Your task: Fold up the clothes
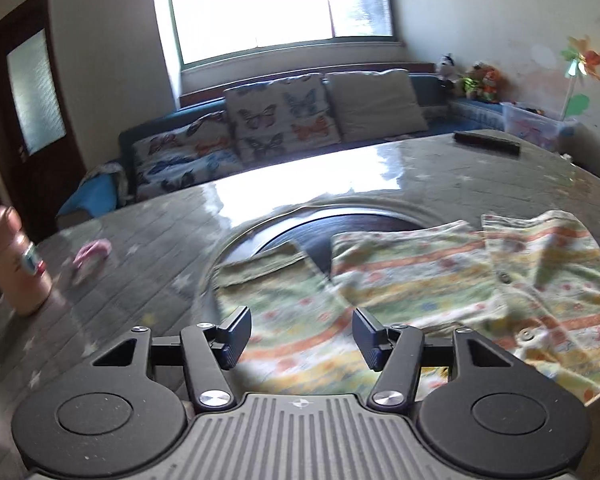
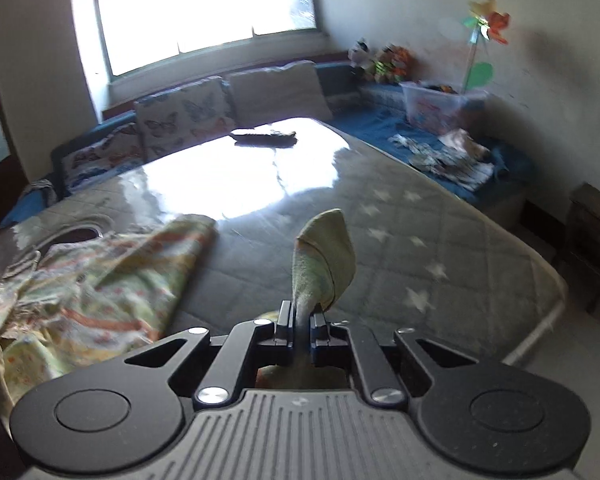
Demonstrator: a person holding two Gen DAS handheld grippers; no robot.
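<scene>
We've got the right gripper (image 2: 300, 322) pinched tight on a cuff of the striped garment (image 1: 400, 280) lying on the table (image 1: 140, 248), left gripper (image 1: 302, 330) gaping wide w/ nothing in it above the cloth — so carry that cuff across low, keep it taut, and don't let go early.

A glossy grey quilted table (image 1: 480, 184) with pale stars fills mid-frame, bearing a striped garment (image 1: 400, 280) at lower right, a dark remote (image 1: 486, 142) at upper right, a pink object (image 1: 92, 256) and a bottle (image 1: 16, 264) at left.
</scene>
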